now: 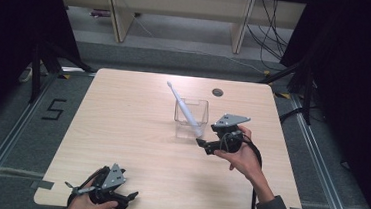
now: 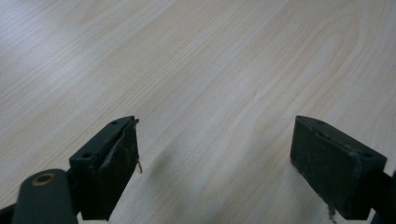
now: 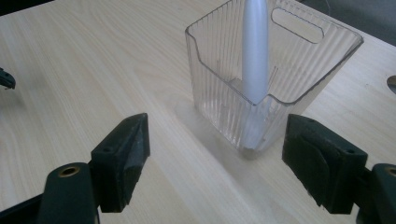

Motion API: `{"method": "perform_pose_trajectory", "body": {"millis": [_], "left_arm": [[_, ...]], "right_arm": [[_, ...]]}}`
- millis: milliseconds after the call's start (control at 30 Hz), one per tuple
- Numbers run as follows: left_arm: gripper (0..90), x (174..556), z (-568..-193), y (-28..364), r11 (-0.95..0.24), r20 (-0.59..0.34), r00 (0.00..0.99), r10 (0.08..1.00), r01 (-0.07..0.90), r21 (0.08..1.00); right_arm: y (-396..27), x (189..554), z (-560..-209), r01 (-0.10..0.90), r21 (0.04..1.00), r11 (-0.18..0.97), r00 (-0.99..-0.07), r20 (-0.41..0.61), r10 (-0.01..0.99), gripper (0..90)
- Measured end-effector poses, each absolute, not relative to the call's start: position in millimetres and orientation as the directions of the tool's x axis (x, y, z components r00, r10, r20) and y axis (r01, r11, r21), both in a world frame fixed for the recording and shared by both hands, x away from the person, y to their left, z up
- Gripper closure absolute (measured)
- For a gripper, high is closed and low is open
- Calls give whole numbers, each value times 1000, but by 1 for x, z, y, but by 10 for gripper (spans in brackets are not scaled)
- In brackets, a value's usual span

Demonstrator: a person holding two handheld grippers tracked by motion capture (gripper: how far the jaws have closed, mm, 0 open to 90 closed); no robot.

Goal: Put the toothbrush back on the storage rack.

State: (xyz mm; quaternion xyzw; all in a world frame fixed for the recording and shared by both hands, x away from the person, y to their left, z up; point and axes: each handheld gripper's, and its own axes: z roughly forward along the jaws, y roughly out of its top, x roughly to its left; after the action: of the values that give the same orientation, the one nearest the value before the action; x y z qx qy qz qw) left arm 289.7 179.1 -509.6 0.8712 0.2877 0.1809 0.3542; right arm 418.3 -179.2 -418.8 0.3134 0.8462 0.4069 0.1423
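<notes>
Right gripper [image 3: 215, 158]: we hold it wide open, empty, near the bin [image 3: 299, 88].
Left gripper [image 2: 215, 163]: open, empty.
Risk: we nudge the bin, tipping the leaning toothbrush [image 3: 255, 51].

One readable mark — a black numeral "5" [image 1: 53, 109], laid out in angular strokes like tape, on the grey floor [image 1: 15, 136] to the left of the table [image 1: 120, 144], about level with the table's middle. In the high view the digit stands upright as seen from the person's side and lies between the table's left edge and the metal floor rail [image 1: 5, 143] farther left. No other lettering, label, brand or number can be read — not on the table top, the clear ribbed container [image 1: 191, 118], the white toothbrush [image 1: 185, 109] standing in it, or the black jaws seen in the two gripper views.
</notes>
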Motion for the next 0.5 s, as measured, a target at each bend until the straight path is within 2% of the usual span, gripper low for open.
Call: {"method": "perform_pose_trajectory", "body": {"millis": [500], "left_arm": [[150, 289, -510, 178, -587, 117, 766, 632, 376, 717]], "right_arm": [[-193, 408, -426, 395, 797, 457, -761, 5, 649, 233]]}}
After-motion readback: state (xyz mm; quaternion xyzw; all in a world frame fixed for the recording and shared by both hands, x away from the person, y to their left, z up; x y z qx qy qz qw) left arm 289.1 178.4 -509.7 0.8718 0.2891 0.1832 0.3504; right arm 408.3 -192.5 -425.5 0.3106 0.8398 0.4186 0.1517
